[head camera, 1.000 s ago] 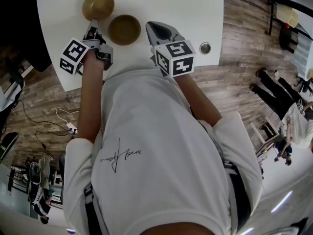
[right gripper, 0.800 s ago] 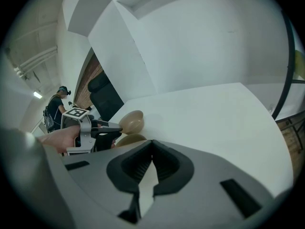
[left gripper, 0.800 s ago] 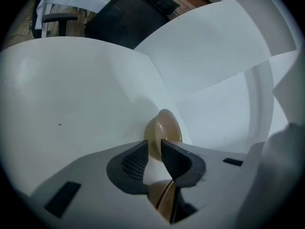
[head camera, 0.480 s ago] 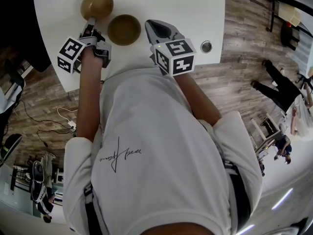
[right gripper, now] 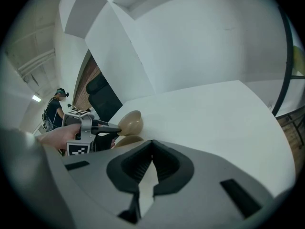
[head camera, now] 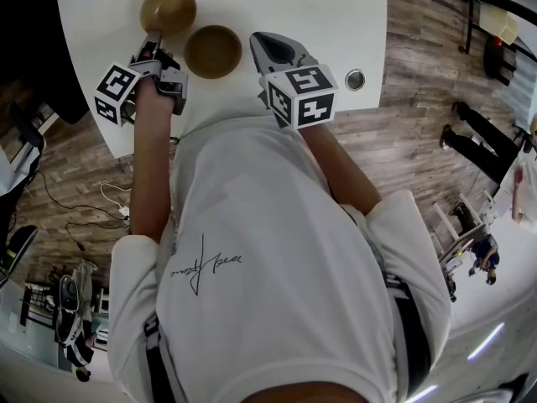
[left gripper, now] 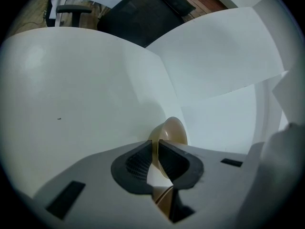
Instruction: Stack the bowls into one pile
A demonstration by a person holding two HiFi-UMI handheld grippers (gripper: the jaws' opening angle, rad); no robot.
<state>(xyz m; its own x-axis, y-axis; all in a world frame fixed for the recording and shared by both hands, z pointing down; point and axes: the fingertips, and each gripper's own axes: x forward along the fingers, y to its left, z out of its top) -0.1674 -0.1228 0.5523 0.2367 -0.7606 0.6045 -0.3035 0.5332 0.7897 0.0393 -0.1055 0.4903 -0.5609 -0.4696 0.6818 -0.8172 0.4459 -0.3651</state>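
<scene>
Two tan bowls are on the white table [head camera: 319,7]. One bowl [head camera: 213,50] rests upright near the front edge. The other bowl [head camera: 168,8] is tipped on its side, and my left gripper [head camera: 153,39] is shut on its rim. In the left gripper view this bowl [left gripper: 172,130] shows edge-on, its rim pinched between the pads of the left gripper [left gripper: 156,149]. My right gripper [head camera: 264,44] hovers to the right of the upright bowl, shut and holding nothing. The right gripper view shows the right gripper [right gripper: 152,156], the tipped bowl [right gripper: 131,122] and the resting bowl [right gripper: 125,140].
A round metal grommet [head camera: 355,80] sits in the table near its front right edge. A black chair [left gripper: 143,13] stands beyond the table's left side. People stand on the wooden floor [head camera: 403,133] at the far right.
My left hand has shifted slightly to the left with the bowl still in its grip. The right gripper and the resting bowl have not moved.
</scene>
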